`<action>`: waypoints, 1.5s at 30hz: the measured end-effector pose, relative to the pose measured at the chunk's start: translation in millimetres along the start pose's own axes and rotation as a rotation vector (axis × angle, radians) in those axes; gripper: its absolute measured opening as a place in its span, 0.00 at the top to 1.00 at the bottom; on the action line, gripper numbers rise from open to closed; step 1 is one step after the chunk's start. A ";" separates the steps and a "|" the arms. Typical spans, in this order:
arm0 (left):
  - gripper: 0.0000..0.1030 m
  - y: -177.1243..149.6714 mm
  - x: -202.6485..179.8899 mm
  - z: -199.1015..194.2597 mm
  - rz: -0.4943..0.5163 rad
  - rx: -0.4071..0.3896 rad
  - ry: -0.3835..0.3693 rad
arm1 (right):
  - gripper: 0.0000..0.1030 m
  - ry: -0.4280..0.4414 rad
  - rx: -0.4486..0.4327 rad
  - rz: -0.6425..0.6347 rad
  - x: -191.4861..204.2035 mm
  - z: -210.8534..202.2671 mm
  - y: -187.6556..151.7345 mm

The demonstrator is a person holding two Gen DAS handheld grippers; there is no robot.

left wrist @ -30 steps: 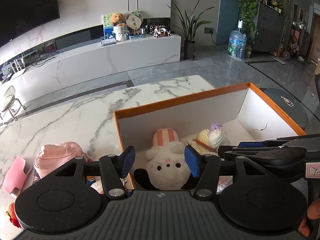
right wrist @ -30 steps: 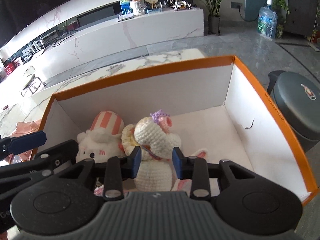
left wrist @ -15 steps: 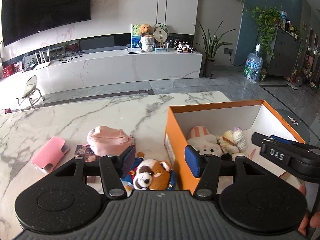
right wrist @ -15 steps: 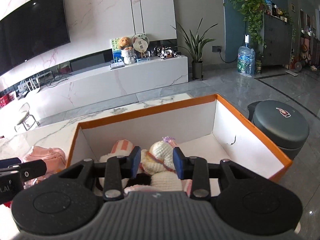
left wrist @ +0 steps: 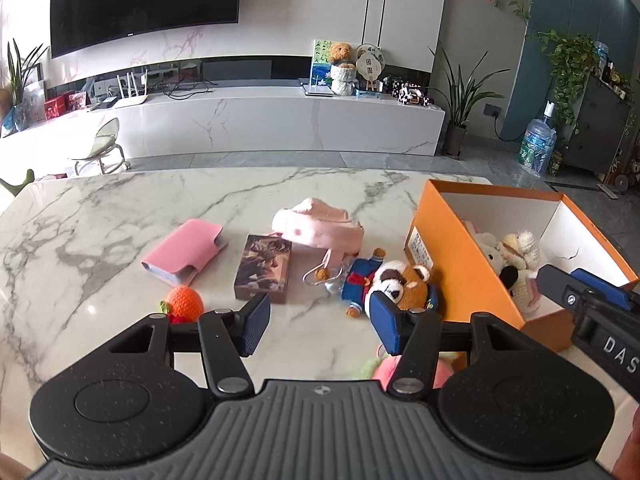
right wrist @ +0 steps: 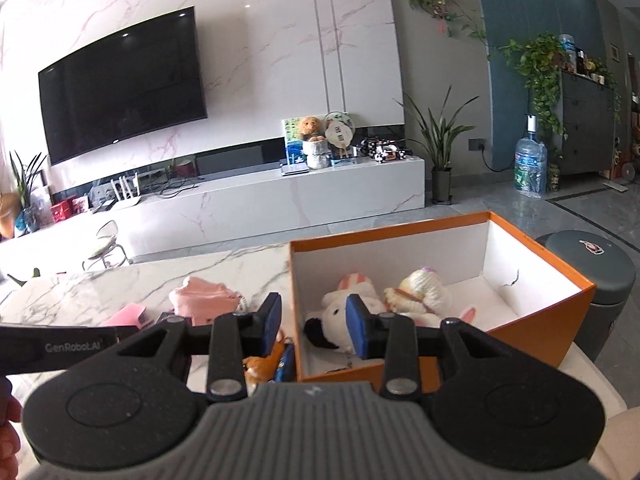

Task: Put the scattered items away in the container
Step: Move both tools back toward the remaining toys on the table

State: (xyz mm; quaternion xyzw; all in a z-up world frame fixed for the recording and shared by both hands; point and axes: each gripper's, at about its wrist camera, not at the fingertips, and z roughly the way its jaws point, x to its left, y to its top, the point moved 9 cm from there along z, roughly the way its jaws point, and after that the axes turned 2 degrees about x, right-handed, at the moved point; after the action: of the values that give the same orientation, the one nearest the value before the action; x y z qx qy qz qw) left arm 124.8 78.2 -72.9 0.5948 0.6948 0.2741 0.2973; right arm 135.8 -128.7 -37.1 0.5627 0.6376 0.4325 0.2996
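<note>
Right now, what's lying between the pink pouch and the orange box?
In the left wrist view, between the pink pouch and the orange box lie a dark card box, a pink hat and a plush raccoon.
</note>
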 end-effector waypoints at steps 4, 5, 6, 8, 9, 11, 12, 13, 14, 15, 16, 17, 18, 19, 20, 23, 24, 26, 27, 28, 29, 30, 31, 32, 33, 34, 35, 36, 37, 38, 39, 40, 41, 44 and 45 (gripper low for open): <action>0.37 -18.4 15.1 -3.0 -0.004 0.020 0.015 | 0.62 0.029 0.045 -0.080 26.7 -1.7 -24.2; 0.37 -21.4 18.1 -2.5 -0.008 0.025 0.022 | 0.62 0.031 0.059 -0.099 30.5 -1.1 -30.4; 0.37 -23.9 21.6 -1.2 -0.014 0.032 0.030 | 0.62 0.033 0.072 -0.116 34.2 -0.4 -36.3; 0.37 -30.4 27.4 -0.4 -0.027 0.043 0.032 | 0.62 0.042 0.097 -0.143 40.9 3.0 -45.8; 0.37 -31.3 28.2 0.2 -0.028 0.044 0.031 | 0.62 0.043 0.107 -0.154 44.0 4.1 -49.5; 0.37 -33.2 29.2 1.7 -0.025 0.044 0.029 | 0.62 0.044 0.117 -0.169 48.4 6.6 -53.3; 0.37 -34.1 29.4 2.5 -0.021 0.043 0.028 | 0.62 0.045 0.119 -0.175 50.2 7.8 -54.4; 0.37 -34.1 29.6 3.4 -0.020 0.042 0.025 | 0.62 0.045 0.119 -0.179 51.5 9.2 -54.6; 0.37 -34.8 30.5 5.0 -0.022 0.042 0.021 | 0.61 0.045 0.120 -0.183 52.9 10.6 -55.2; 0.37 -35.4 31.5 6.6 -0.026 0.042 0.017 | 0.61 0.045 0.122 -0.185 53.5 12.5 -55.7; 0.37 -34.8 32.1 7.9 -0.031 0.042 0.011 | 0.61 0.045 0.126 -0.187 54.1 14.8 -56.2; 0.37 -33.8 32.6 9.7 -0.037 0.043 0.004 | 0.61 0.046 0.130 -0.189 55.0 16.9 -57.0; 0.37 -32.7 33.1 11.6 -0.042 0.044 -0.002 | 0.61 0.048 0.135 -0.193 55.9 19.4 -57.6; 0.37 -31.3 32.7 14.8 -0.041 0.045 -0.005 | 0.61 0.049 0.137 -0.198 56.8 23.0 -57.3; 0.37 -29.8 32.3 18.0 -0.041 0.047 -0.008 | 0.61 0.049 0.140 -0.204 57.8 26.5 -57.0; 0.40 -24.6 30.6 27.4 -0.026 0.051 -0.017 | 0.61 0.052 0.145 -0.228 61.1 38.9 -55.3; 0.41 -22.0 29.9 31.4 -0.021 0.052 -0.021 | 0.61 0.049 0.145 -0.240 62.5 44.2 -54.5; 0.43 -15.6 28.9 40.7 -0.013 0.053 -0.031 | 0.61 0.047 0.145 -0.267 65.7 54.2 -53.3; 0.44 -13.0 28.8 44.7 -0.008 0.053 -0.033 | 0.61 0.045 0.146 -0.285 67.8 59.9 -52.9; 0.45 -9.8 28.5 49.9 -0.001 0.054 -0.032 | 0.61 0.040 0.148 -0.308 70.1 66.2 -52.6; 0.47 -6.6 27.9 56.3 0.007 0.056 -0.035 | 0.61 0.034 0.153 -0.329 72.1 72.0 -53.0; 0.49 -3.9 27.3 60.8 0.012 0.058 -0.040 | 0.61 0.029 0.158 -0.351 74.1 77.9 -53.5; 0.50 -1.2 26.5 66.4 0.018 0.060 -0.048 | 0.61 0.024 0.166 -0.372 75.6 83.7 -54.5; 0.52 1.0 25.6 72.2 0.024 0.064 -0.057 | 0.61 0.022 0.174 -0.387 76.9 89.2 -55.5; 0.52 2.0 24.9 78.4 0.030 0.069 -0.067 | 0.62 0.021 0.181 -0.401 78.0 94.6 -56.3; 0.52 3.1 24.2 84.6 0.036 0.074 -0.077 | 0.62 0.020 0.189 -0.411 78.9 99.9 -56.8; 0.52 4.0 23.6 90.7 0.042 0.080 -0.087 | 0.62 0.018 0.197 -0.419 79.6 105.0 -57.3; 0.52 3.4 23.6 97.0 0.047 0.090 -0.091 | 0.62 0.014 0.203 -0.426 80.1 109.5 -57.5; 0.52 2.9 23.7 103.3 0.051 0.100 -0.095 | 0.62 0.008 0.206 -0.436 80.6 114.9 -57.1; 0.53 2.6 23.8 108.7 0.054 0.107 -0.100 | 0.62 0.002 0.206 -0.446 81.2 119.4 -56.6; 0.53 3.0 23.5 113.0 0.055 0.113 -0.105 | 0.62 -0.002 0.204 -0.459 82.2 123.5 -56.3; 0.53 3.5 23.2 117.3 0.056 0.119 -0.110 | 0.62 -0.005 0.201 -0.474 83.5 127.8 -55.9; 0.53 3.3 23.0 121.5 0.055 0.127 -0.113 | 0.62 -0.009 0.197 -0.489 84.7 132.0 -55.5; 0.53 1.2 19.2 132.0 0.061 0.146 -0.132 | 0.50 -0.023 0.187 -0.525 87.7 142.1 -55.9; 0.53 0.3 17.6 135.1 0.065 0.152 -0.140 | 0.47 -0.025 0.188 -0.533 88.5 145.5 -56.8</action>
State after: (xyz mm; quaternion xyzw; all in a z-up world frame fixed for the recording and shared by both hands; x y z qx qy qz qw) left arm 222.9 99.3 -165.1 0.6556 0.6714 0.1878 0.2899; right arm 219.5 -10.6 -143.2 0.4057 0.7967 0.2704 0.3572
